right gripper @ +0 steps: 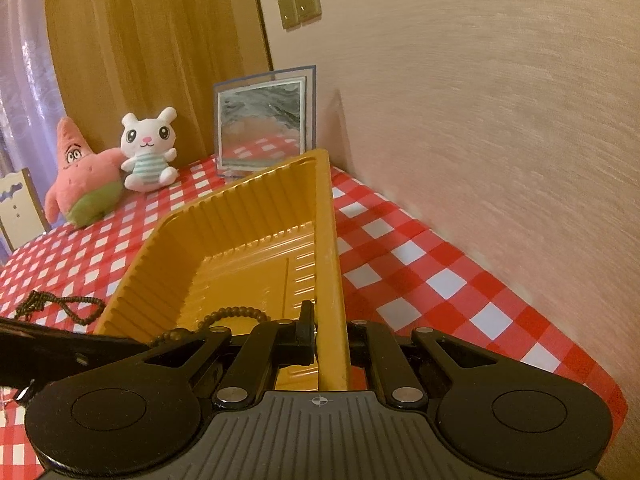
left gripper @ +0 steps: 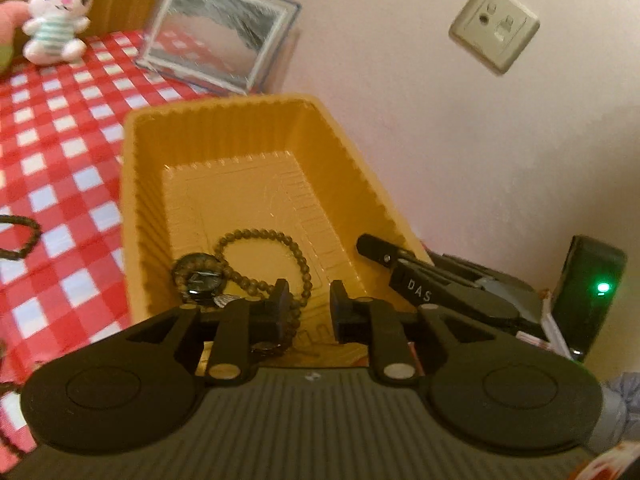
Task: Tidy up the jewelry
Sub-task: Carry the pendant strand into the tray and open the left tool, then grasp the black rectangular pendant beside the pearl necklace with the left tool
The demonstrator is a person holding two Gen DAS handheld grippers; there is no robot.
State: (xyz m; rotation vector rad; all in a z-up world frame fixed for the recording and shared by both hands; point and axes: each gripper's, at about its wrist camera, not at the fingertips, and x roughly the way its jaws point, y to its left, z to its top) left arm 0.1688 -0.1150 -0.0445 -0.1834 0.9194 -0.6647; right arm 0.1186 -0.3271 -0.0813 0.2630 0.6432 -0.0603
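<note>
A yellow ribbed plastic tray (left gripper: 132, 184) stands on the red-checked table. Inside it lie a brown bead bracelet (left gripper: 280, 240) and a darker coiled bracelet (left gripper: 198, 276). My left gripper (left gripper: 310, 304) is open and empty, hovering over the tray's near end above the beads. My right gripper (right gripper: 330, 332) is shut on the tray's right wall (right gripper: 332, 264), one finger inside and one outside; it shows in the left wrist view (left gripper: 424, 280). The bead bracelet (right gripper: 236, 314) shows inside the tray. Another dark bead strand (right gripper: 60, 306) lies on the table left of the tray, also visible in the left wrist view (left gripper: 20, 236).
A mirror in a clear stand (left gripper: 216, 36) stands behind the tray by the wall. A white plush bunny (right gripper: 148, 152) and a pink star plush (right gripper: 80, 168) sit at the table's far left. The wall (right gripper: 480, 140) runs close along the right.
</note>
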